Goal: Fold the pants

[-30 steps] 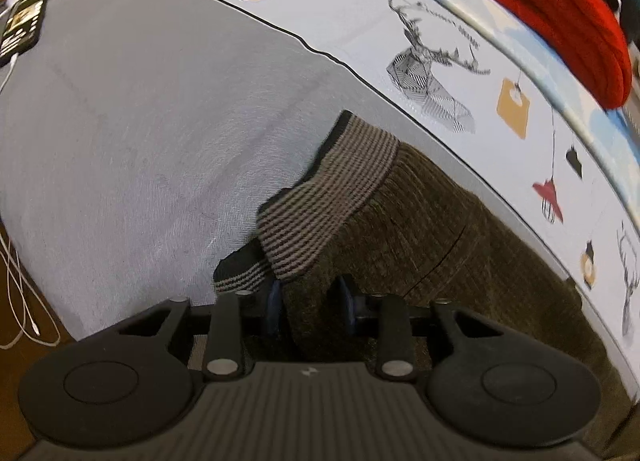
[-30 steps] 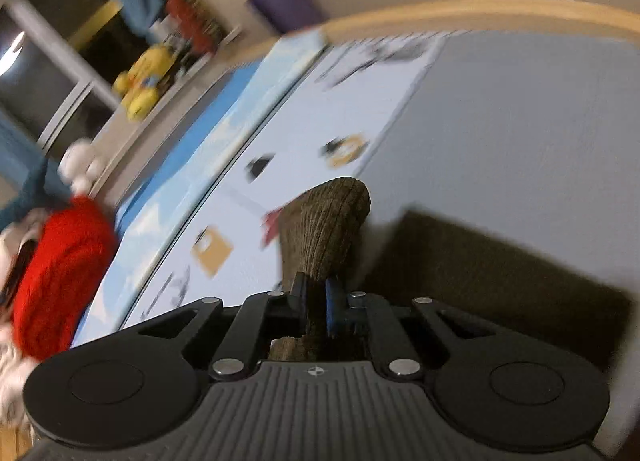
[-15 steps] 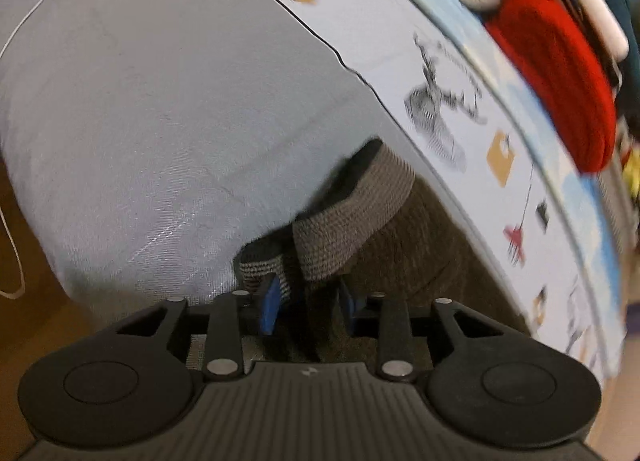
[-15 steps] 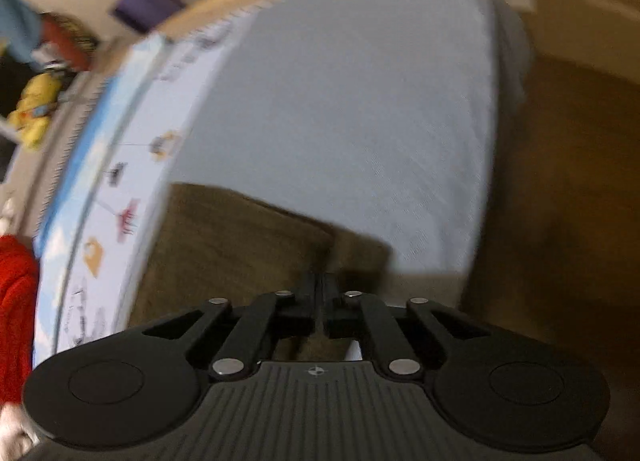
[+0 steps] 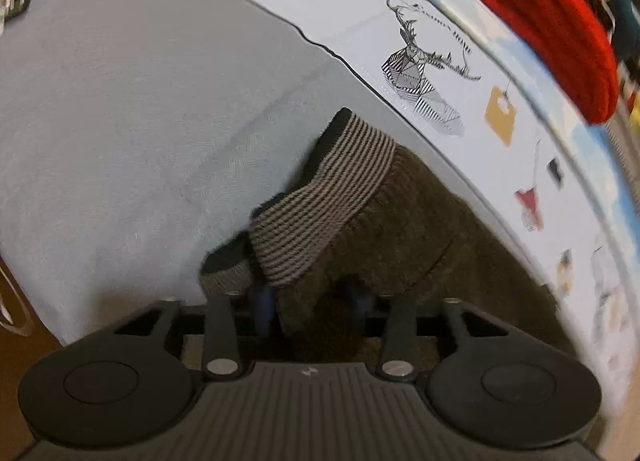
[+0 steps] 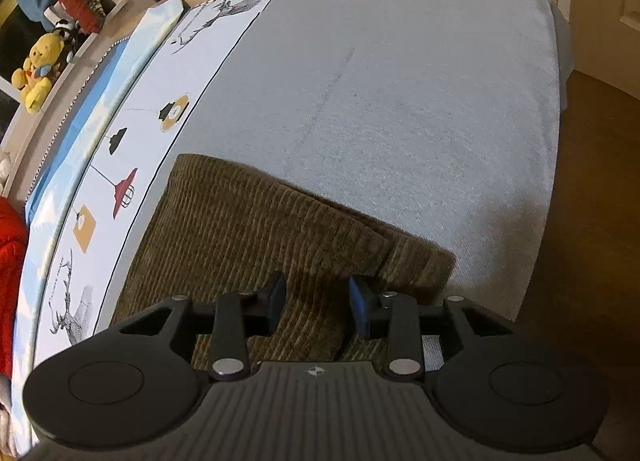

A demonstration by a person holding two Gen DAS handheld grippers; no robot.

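Note:
Brown corduroy pants with a striped knit waistband lie on the grey bed sheet. My left gripper points down at the waistband end. Its jaws are closing, and a bunch of brown cloth fills the gap between the blue pads. In the right wrist view the pants lie folded flat, their folded edge toward the bed's side. My right gripper hovers just over that edge with its pads apart and nothing pinched between them.
A patterned blanket with deer and lamp prints runs along the far side of the pants. A red knit garment lies beyond it. Plush toys sit on a shelf. The brown floor lies past the bed's edge.
My right gripper swung down to the bed with a fold of the pants, and its jaws now stand apart over the flat cloth. The left gripper stays on the waistband end.

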